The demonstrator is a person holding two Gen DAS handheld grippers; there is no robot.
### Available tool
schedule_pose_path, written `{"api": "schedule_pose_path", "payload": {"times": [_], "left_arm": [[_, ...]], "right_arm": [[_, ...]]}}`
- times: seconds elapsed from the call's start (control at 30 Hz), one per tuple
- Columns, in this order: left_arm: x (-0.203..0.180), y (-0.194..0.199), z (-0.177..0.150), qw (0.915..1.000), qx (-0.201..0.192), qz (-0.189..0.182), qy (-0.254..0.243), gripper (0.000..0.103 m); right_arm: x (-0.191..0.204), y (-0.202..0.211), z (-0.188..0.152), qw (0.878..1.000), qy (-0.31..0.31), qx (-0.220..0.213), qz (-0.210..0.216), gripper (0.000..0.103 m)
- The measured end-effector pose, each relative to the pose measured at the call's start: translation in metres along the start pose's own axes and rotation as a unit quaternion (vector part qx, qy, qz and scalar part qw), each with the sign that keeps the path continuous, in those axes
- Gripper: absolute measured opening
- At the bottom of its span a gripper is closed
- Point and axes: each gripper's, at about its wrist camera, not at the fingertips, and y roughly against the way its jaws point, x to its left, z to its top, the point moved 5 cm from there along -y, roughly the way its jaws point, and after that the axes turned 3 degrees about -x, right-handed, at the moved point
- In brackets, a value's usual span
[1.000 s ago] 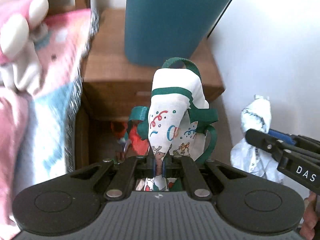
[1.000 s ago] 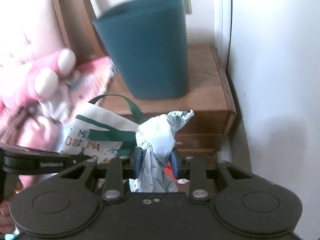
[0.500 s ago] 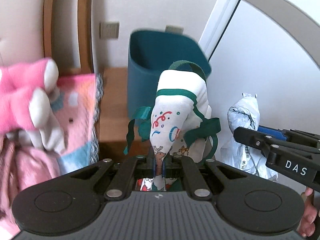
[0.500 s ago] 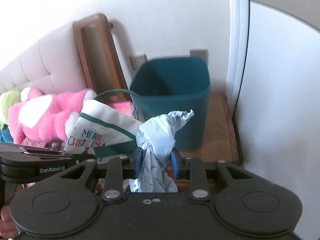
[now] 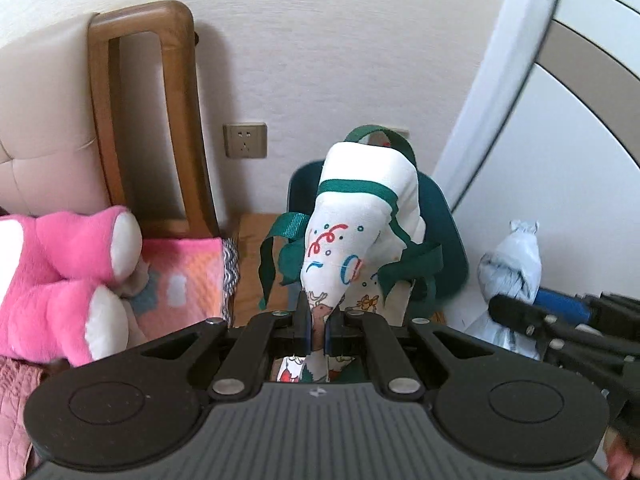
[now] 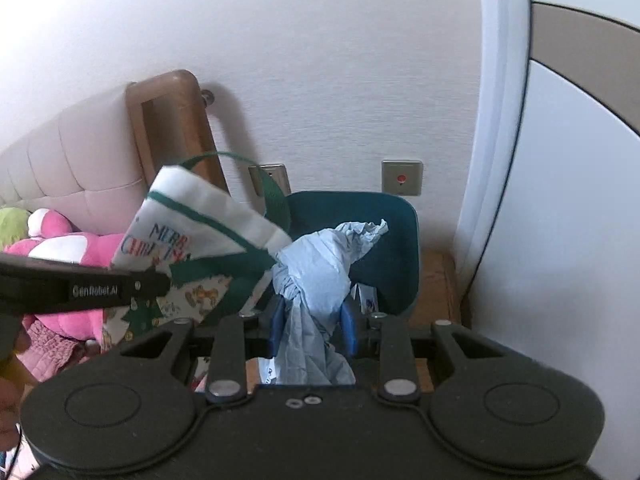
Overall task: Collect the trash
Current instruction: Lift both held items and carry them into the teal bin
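Left wrist view: left tongs [image 5: 316,330] pinch Christmas bag [image 5: 360,232]; right tongs [image 6: 312,326] clamp crumpled bag [image 6: 320,276].

A: Cloth bag [image 5: 360,236] was white with green trim and straps, printed with red and blue streamers, a brown reindeer and "MERRY CHRISTMAS" lettering in blue and red.

B: Knotted plastic bag [image 6: 320,276]?

A: Pale grey-blue, crinkled. Bin [image 6: 392,240] behind both was dark teal.

B: Background items?

A: Plush toy [image 5: 68,280] was bright pink with white paw pads. Blanket [image 5: 180,276] was pink and orange with teal and white patches and a black-and-white zigzag edge. Nightstand [image 6: 440,280] and headboard frame [image 5: 176,120] were brown wood, the padding [image 5: 44,128] cream.
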Motion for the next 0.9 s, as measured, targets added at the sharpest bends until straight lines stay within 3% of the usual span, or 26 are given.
{"api": "schedule_pose_path", "payload": {"times": [0.23,0.37,0.6,0.9], "left_arm": [[-0.009,-0.068,0.051,0.9987,0.014,0.045,0.017,0.005],[-0.015,-0.101,0.065,0.9975,0.030,0.062,0.018,0.005],[-0.030,-0.152,0.063,0.9943,0.065,0.084,0.012,0.005],[-0.041,-0.200,0.044,0.9888,0.116,0.094,0.000,0.005]], "right_arm": [[-0.018,-0.072,0.032,0.999,0.035,0.031,0.015,0.028],[-0.024,-0.113,0.038,0.997,0.040,0.055,0.026,0.028],[-0.033,-0.169,0.034,0.993,0.050,0.098,0.030,0.028],[-0.047,-0.203,0.012,0.987,0.060,0.144,0.033,0.029]]}}
